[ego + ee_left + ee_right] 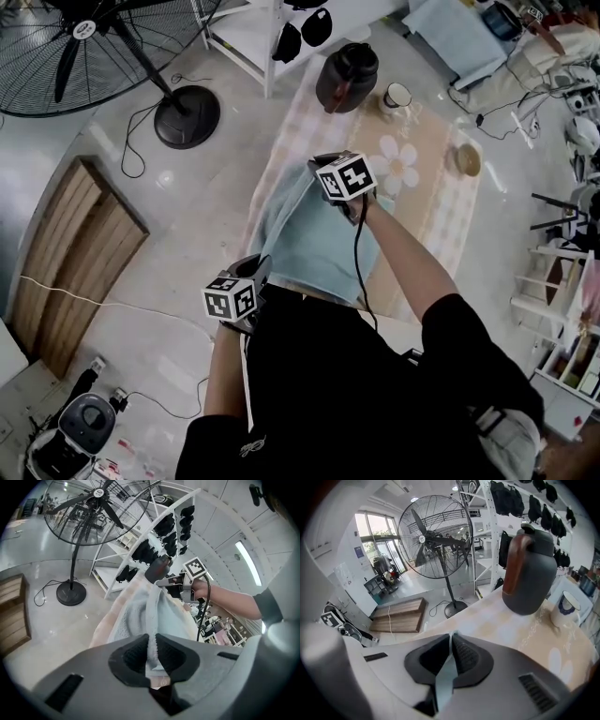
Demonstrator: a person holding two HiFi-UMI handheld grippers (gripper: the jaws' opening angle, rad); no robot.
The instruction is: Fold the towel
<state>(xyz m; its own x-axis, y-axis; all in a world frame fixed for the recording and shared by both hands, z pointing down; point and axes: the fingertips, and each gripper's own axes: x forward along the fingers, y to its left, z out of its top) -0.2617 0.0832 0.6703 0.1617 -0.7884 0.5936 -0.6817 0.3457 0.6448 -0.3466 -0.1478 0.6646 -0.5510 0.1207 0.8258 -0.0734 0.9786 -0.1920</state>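
A pale blue towel [314, 239] hangs stretched between my two grippers above the table. My left gripper [251, 277] is at the near edge of the table, shut on the towel's near corner; in the left gripper view the towel [151, 620] runs up out of the pinched pads [132, 654] toward the other hand. My right gripper [349, 202] is farther out over the table, shut on the towel's far edge; in the right gripper view a thin strip of the towel [446, 674] is clamped between its pads [464, 654].
The table carries a checked cloth with flower print [427, 202]. On it stand a dark jug [346, 77], a white mug [397, 97] and a small bowl [467, 159]. A big floor fan [103, 47] and a wooden pallet [77, 258] are at the left.
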